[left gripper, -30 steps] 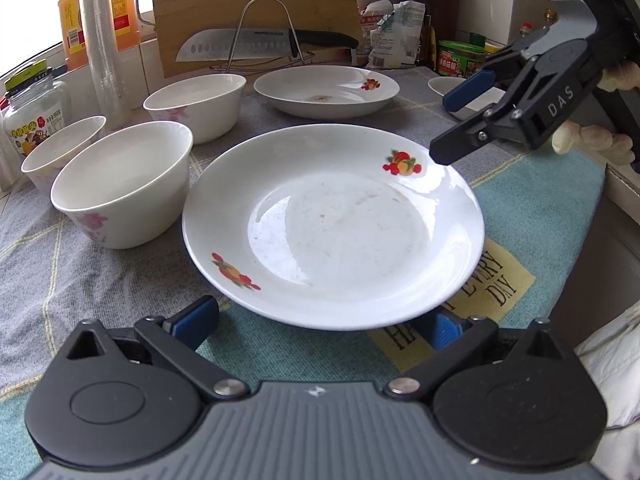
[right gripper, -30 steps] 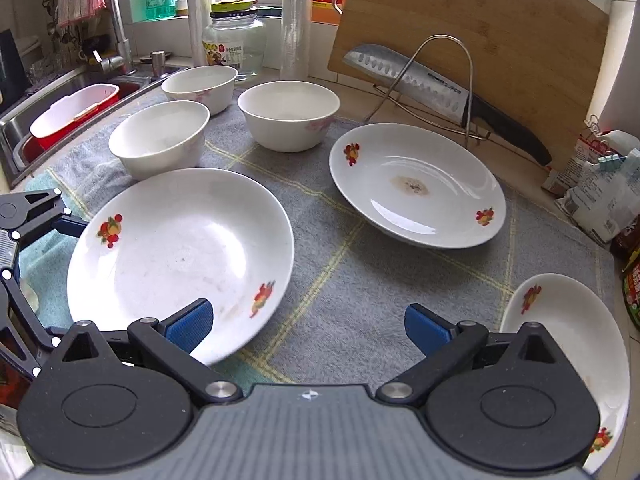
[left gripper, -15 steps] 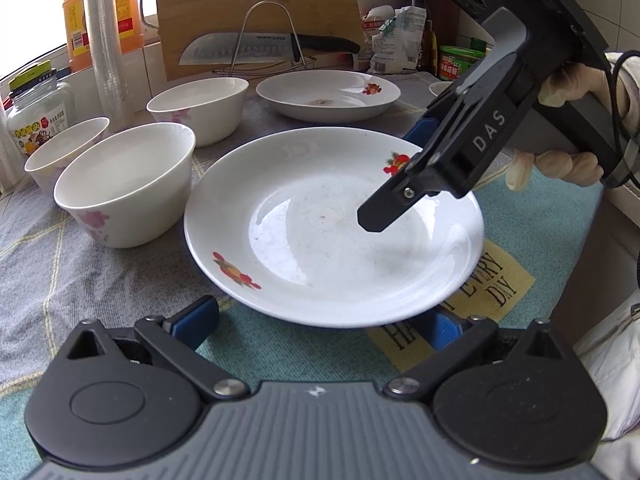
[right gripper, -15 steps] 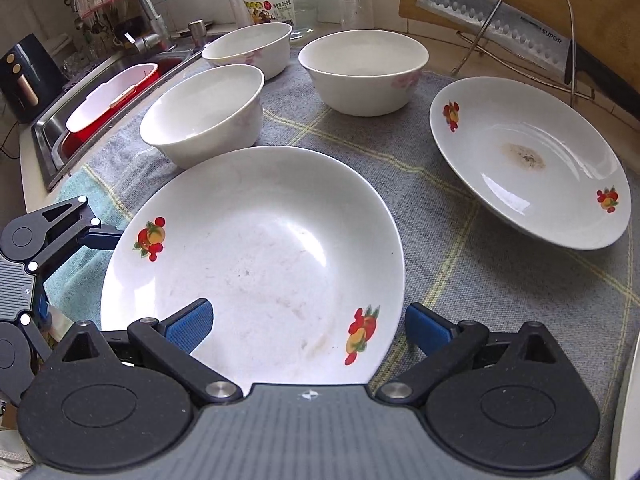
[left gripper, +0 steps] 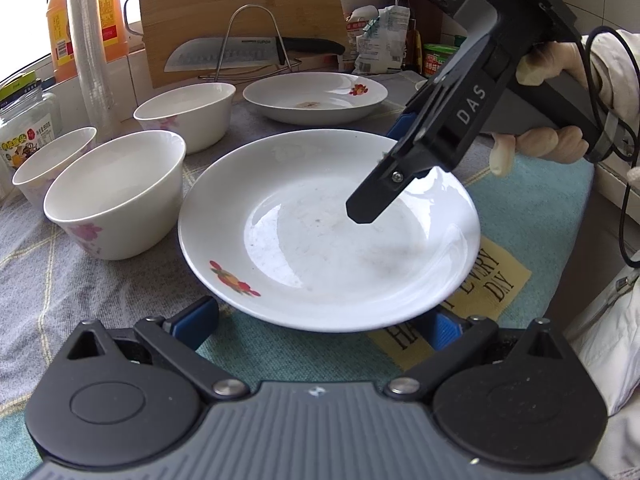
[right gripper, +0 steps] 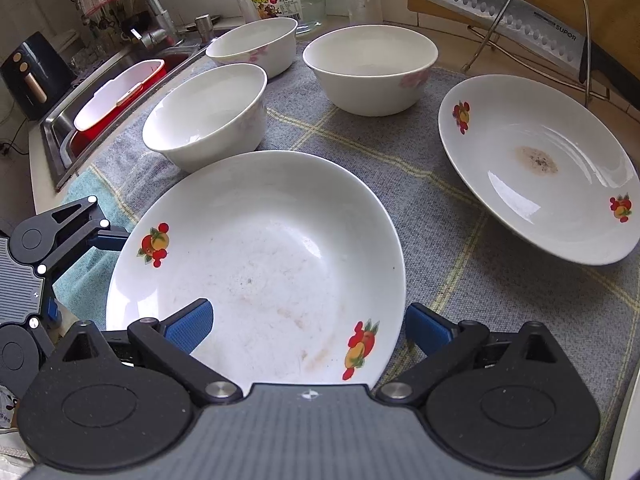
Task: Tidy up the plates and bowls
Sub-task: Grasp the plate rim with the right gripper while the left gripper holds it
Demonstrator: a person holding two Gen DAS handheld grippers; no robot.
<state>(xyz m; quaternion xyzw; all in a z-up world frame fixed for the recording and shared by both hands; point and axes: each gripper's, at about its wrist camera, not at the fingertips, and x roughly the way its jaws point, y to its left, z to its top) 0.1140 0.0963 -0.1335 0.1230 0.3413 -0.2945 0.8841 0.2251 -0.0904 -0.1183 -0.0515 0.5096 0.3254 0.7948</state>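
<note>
On the grey checked cloth (right gripper: 460, 208) at the counter's near edge, the near plate (right gripper: 256, 256) is straddled by the right gripper (right gripper: 308, 326), jaws spread wide, one finger over the well and one beyond the rim. The left gripper (left gripper: 320, 320) is likewise held open, its pads beside the opposite rim. A slip is judged likely if the glazed rim is pinched shallowly. The nearest bowl (right gripper: 208, 116) is set just beside the plate and could be knocked; a stained plate (right gripper: 536, 160) and knife rack (right gripper: 532, 36) are stood further back.
</note>
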